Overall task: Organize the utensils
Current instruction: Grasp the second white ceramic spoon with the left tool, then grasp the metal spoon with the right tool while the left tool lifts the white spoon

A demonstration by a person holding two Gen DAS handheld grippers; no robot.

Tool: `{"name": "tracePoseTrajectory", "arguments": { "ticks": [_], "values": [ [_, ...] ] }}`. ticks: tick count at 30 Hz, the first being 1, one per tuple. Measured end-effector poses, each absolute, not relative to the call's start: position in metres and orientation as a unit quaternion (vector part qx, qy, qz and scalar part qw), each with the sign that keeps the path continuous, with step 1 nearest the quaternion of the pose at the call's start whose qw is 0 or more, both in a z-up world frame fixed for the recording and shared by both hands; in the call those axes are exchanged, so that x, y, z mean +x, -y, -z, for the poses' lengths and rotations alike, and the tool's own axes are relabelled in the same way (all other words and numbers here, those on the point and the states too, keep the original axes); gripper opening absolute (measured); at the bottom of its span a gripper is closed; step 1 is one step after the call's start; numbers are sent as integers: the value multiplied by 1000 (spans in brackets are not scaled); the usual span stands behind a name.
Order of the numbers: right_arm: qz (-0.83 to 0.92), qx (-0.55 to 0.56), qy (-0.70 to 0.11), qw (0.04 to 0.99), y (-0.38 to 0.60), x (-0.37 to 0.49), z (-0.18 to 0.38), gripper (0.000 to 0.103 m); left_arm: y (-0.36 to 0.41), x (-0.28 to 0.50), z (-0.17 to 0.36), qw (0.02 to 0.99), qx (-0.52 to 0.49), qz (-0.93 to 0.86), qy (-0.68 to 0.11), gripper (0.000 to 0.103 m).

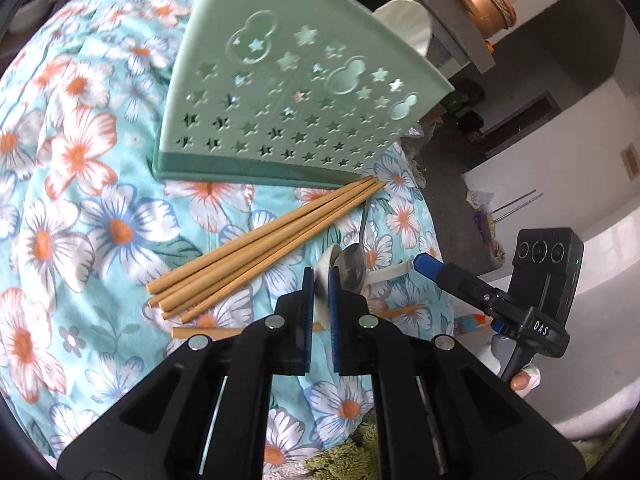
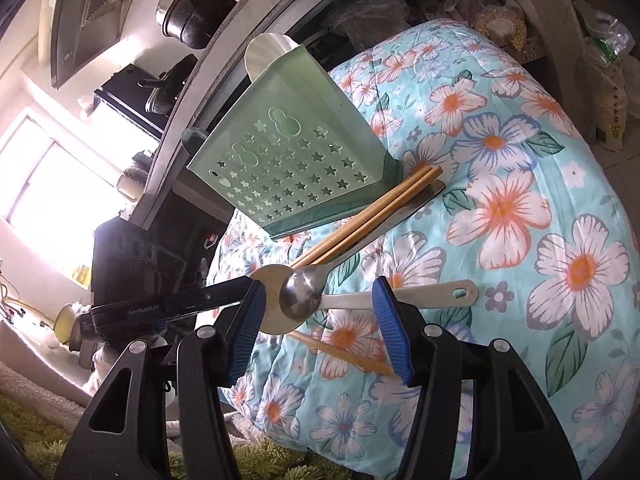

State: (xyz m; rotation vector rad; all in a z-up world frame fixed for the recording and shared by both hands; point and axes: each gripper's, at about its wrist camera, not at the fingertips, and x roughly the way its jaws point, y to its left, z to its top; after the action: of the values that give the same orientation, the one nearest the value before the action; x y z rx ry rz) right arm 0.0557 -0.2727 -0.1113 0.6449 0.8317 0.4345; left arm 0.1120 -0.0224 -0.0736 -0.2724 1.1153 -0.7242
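Note:
A mint-green utensil holder (image 1: pixel 288 92) with star cut-outs stands on the floral cloth; it also shows in the right wrist view (image 2: pixel 296 160), with a white utensil in it (image 2: pixel 268 56). Several wooden chopsticks (image 1: pixel 256 244) lie in front of it. My left gripper (image 1: pixel 320 284) is shut on the bowl of a white ceramic spoon (image 2: pixel 276 300), whose handle (image 2: pixel 432 294) points right. A metal spoon (image 2: pixel 300 294) rests on it. My right gripper (image 2: pixel 320 320) is open, its fingers either side of the spoons. One loose chopstick (image 2: pixel 344 354) lies below.
The floral cloth (image 2: pixel 520 200) covers a rounded surface that drops off at the near edge onto green shaggy carpet (image 2: pixel 40 440). Pots and a range hood (image 2: pixel 92 8) hang at the back. A copper pot (image 1: pixel 488 4) sits on a shelf.

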Motion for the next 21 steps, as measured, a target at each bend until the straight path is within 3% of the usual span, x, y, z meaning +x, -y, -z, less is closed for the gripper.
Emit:
{"name": "tracePoseTrajectory", "arguments": {
  "ticks": [3, 10, 15, 21],
  "values": [
    [-183, 282, -387, 859, 271, 53, 104, 55, 29, 101, 58, 805, -74, 345, -477, 6],
    [-121, 232, -361, 895, 274, 47, 88, 79, 32, 89, 33, 830, -27, 372, -414, 6],
    [-84, 220, -347, 908, 283, 44, 82, 85, 20, 89, 21, 836, -30, 380, -394, 6],
    [-55, 195, -327, 923, 295, 36, 75, 85, 3, 88, 4, 847, -42, 377, -374, 7]
  ]
}}
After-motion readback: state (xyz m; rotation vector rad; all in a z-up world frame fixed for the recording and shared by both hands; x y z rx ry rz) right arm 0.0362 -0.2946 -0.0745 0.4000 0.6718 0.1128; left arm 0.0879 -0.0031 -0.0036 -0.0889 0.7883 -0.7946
